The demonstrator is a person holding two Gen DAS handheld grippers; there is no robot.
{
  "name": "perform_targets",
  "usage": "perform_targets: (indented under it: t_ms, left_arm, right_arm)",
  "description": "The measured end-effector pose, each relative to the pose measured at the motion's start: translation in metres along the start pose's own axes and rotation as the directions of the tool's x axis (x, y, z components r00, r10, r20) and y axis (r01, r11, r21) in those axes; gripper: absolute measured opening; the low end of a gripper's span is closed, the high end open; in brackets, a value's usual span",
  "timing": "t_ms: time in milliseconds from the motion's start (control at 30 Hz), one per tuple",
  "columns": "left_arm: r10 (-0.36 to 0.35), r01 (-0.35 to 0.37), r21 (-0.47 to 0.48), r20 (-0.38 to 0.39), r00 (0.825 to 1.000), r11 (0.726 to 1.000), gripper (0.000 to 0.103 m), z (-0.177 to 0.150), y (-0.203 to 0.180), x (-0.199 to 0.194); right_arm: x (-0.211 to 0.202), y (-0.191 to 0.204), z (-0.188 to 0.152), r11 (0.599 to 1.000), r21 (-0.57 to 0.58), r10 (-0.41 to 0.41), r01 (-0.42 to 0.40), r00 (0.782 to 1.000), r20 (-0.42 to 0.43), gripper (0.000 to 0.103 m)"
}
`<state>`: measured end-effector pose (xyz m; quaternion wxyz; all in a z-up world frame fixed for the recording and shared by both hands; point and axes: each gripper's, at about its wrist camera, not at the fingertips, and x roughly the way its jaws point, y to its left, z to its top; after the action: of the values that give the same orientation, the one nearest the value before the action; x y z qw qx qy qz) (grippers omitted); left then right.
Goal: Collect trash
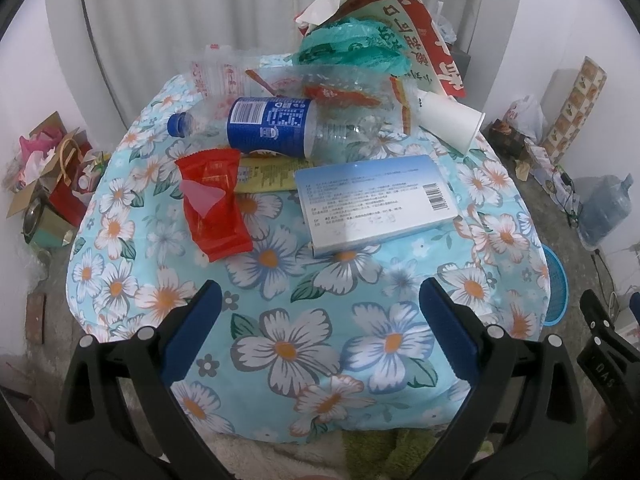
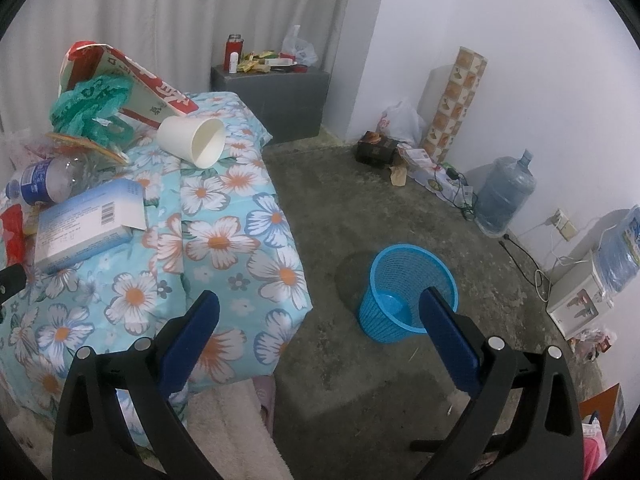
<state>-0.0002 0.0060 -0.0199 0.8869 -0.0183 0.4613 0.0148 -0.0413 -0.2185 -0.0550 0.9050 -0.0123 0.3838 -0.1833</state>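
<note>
Trash lies on a flowered blue cloth (image 1: 304, 344): a red wrapper (image 1: 214, 204), a plastic bottle with a blue label (image 1: 268, 126), a light blue box (image 1: 380, 200), a white paper cup (image 1: 450, 120), a green plastic bag (image 1: 352, 46) and clear wrappers (image 1: 224, 72). My left gripper (image 1: 320, 300) is open and empty above the cloth's near part. My right gripper (image 2: 320, 304) is open and empty, to the right of the cloth, over the floor. A blue mesh bin (image 2: 408, 292) stands on the floor by its right finger. The cup (image 2: 192, 140) and box (image 2: 88, 224) also show there.
A red and white paper bag (image 1: 404, 20) lies at the cloth's far end. A grey cabinet (image 2: 276, 100) stands by the curtain. Water jugs (image 2: 506, 192), a patterned roll (image 2: 456, 100) and cables line the right wall. Boxes and bags (image 1: 48, 184) lie at the left.
</note>
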Motion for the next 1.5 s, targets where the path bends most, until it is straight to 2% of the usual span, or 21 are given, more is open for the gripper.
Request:
perform_targets:
  t_ms: [1500]
  left_arm:
    - [-0.003,0.003,-0.010,-0.005,1.000,1.000,0.095,0.0022,0.0086,0.0010]
  right_arm:
    - [-0.0013,0.0066,-0.0005,1.000,0.006,0.013,-0.013,1.000,-0.005,0.097]
